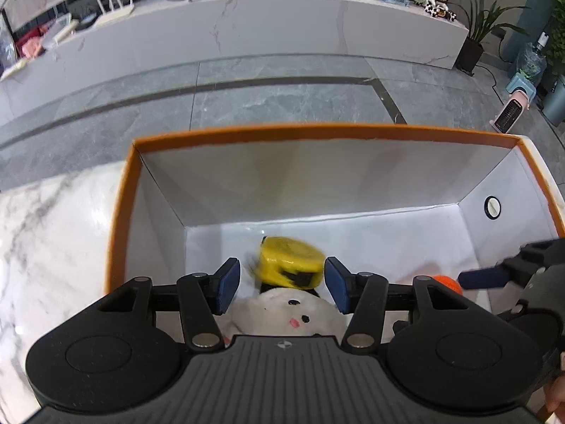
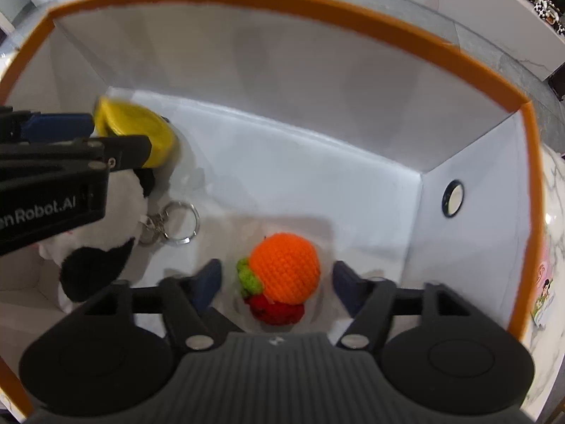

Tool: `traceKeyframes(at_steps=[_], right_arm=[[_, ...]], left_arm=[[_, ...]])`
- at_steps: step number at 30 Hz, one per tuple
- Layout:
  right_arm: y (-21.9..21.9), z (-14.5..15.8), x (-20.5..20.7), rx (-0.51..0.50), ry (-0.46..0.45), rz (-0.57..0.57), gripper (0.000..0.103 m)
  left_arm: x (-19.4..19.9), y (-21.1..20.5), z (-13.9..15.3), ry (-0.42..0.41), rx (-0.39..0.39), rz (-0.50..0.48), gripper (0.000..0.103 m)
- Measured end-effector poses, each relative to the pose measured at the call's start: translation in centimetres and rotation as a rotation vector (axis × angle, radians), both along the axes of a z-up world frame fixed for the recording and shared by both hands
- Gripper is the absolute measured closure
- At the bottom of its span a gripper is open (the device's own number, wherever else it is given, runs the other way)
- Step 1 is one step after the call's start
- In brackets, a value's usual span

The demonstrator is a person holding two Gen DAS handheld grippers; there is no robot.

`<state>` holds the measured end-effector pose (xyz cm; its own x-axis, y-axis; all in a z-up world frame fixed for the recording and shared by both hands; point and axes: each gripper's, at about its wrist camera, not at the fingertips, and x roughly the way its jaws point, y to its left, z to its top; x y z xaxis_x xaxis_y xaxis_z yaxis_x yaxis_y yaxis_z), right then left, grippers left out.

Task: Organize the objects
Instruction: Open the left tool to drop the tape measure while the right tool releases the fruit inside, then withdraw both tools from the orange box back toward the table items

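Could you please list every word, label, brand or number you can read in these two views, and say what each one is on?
"n Robot.AI", its start cut off by the frame edge: white lettering on the side of the left tool.
Small white emblem, no letters: right tool body.
Printing on the colourful sticker outside the box: too small to read.
Packages on the far counter: too blurred.

Yellow tape measure (image 1: 290, 261) motion-blurred ahead of the left hand-held gripper (image 1: 282, 288). Plush toy (image 1: 286, 312) partly hidden behind its body. Red knitted piece (image 2: 275, 309) mostly covered by orange crochet ball (image 2: 285, 272).
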<state>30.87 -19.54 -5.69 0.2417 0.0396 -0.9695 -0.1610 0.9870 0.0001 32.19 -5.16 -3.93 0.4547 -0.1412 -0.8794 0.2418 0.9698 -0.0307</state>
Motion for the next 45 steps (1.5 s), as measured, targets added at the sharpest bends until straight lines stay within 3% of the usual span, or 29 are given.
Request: traceKeyframes(at_steps=[12, 19, 25, 29, 34, 39, 45], right_arm=[[0.2, 6.5, -4.6, 0.02, -0.13, 0.046, 0.015], [0.2, 10.2, -12.3, 0.074, -0.231, 0.055, 0.009], [-0.1, 11.9, -21.4, 0.126, -0.326, 0.046, 0.004], [-0.7, 10.9, -27.3, 0.169, -0.386, 0.014, 0.002], [-1.5, 8.2, -31.7, 0.201, -0.42, -0.039, 0.002], [-1.3, 5.5, -34.0, 0.226, -0.43, -0.055, 0.002], [-1.6, 2.7, -34.3, 0.264, -0.409, -0.078, 0.002]], left_arm=[[-4.2, 0.8, 4.5, -0.069, 0.002, -0.015, 0.036], [-10.9, 1.7, 7.9, -0.153, -0.012, -0.026, 0.034], [-18.5, 3.2, 9.4, -0.221, -0.058, -0.028, 0.023], [-23.0, 3.7, 8.4, -0.228, -0.065, -0.035, 0.023], [-27.6, 4.3, 6.1, -0.225, -0.061, -0.023, 0.023], [-30.8, 4.7, 3.5, -0.212, -0.05, -0.013, 0.023], [-32.0, 5.2, 0.7, -0.215, -0.056, 0.01, 0.023]])
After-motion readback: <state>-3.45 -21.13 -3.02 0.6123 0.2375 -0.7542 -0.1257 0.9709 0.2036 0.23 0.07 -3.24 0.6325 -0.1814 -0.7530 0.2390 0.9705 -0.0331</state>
